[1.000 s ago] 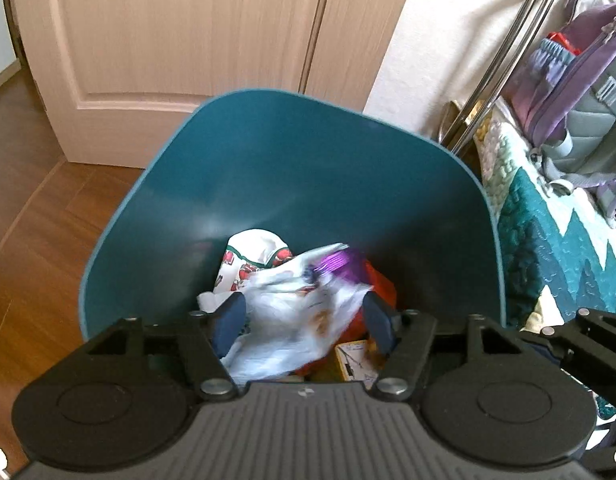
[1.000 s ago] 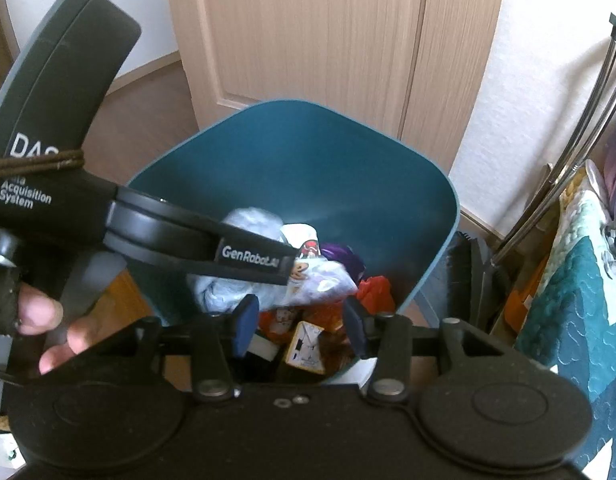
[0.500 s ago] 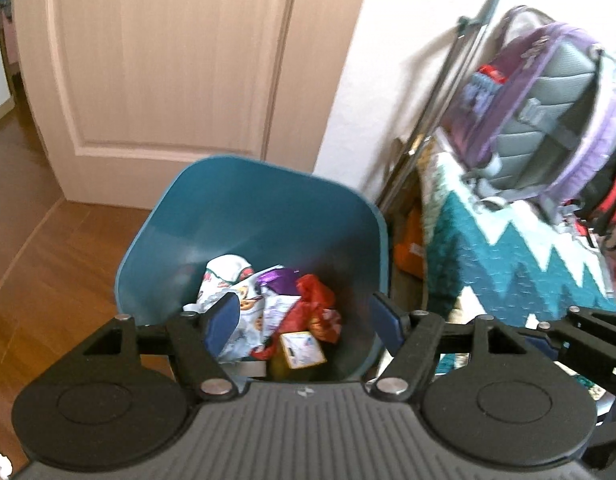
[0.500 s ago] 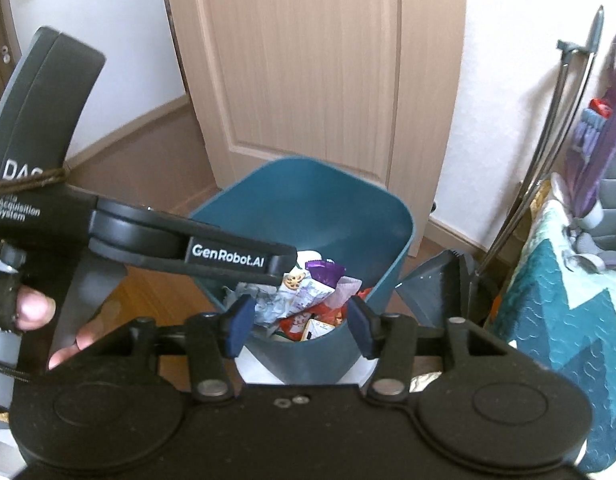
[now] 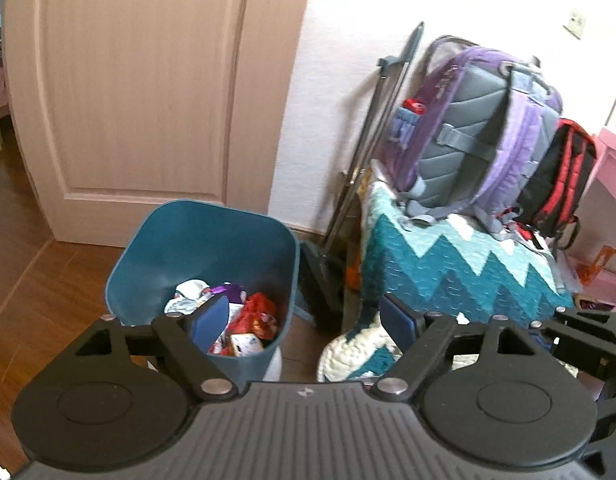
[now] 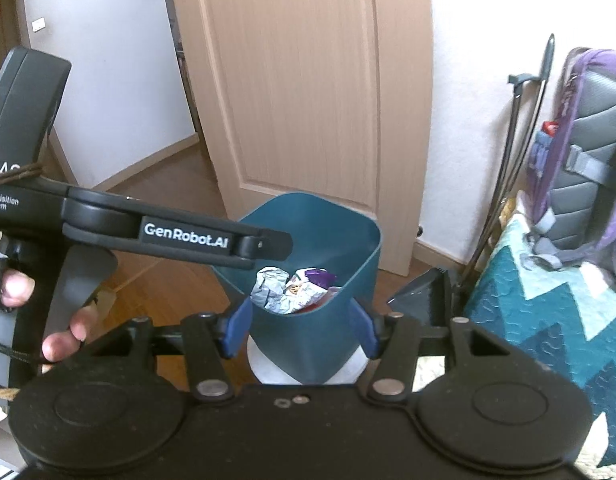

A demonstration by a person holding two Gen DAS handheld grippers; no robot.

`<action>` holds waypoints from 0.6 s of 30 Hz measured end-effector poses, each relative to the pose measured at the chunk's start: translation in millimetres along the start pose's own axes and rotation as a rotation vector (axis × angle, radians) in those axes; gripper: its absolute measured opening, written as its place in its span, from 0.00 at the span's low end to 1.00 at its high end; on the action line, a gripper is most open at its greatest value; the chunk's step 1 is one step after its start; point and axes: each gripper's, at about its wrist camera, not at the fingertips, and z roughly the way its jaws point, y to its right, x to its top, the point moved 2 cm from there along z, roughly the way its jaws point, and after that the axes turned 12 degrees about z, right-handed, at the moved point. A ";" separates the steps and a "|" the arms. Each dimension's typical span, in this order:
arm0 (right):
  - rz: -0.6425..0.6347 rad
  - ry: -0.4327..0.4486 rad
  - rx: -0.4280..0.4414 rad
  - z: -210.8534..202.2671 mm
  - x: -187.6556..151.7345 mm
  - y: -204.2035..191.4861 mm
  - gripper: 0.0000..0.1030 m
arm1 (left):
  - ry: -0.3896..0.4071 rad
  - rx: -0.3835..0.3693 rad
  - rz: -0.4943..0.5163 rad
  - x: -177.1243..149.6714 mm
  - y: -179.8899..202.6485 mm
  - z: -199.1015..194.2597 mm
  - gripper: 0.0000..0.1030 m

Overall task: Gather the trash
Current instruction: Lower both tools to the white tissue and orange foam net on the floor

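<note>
Both grippers — left (image 5: 304,318) and right (image 6: 300,334) — have pulled back from the bin (image 5: 212,232), jaws spread and empty; the wrappers (image 5: 244,312) now lie inside — this drop looks finished.

A teal plastic bin (image 5: 212,248) stands upright on the floor, ahead of and below the left claw (image 5: 304,320). Crumpled wrappers (image 5: 244,316) in white, purple and red fill its bottom, loosely heaped.

Both pulled back from bin (image 5: 204,248), now seen whole on floor. Left gripper (image 5: 304,320) spread wider, wrapper dropped among trash (image 5: 228,312).
</note>
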 end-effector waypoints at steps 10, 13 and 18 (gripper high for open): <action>0.051 0.048 0.010 -58.2 -24.6 39.1 0.53 | 0.015 -0.052 0.038 -15.6 54.8 -13.2 0.88; 0.082 0.048 0.004 -66.4 -38.8 59.7 0.53 | 0.033 -0.086 0.053 -25.4 73.2 -8.4 1.00; 0.137 0.026 -0.036 -67.1 -65.5 105.7 0.53 | 0.019 -0.133 0.084 -43.9 104.3 19.5 1.00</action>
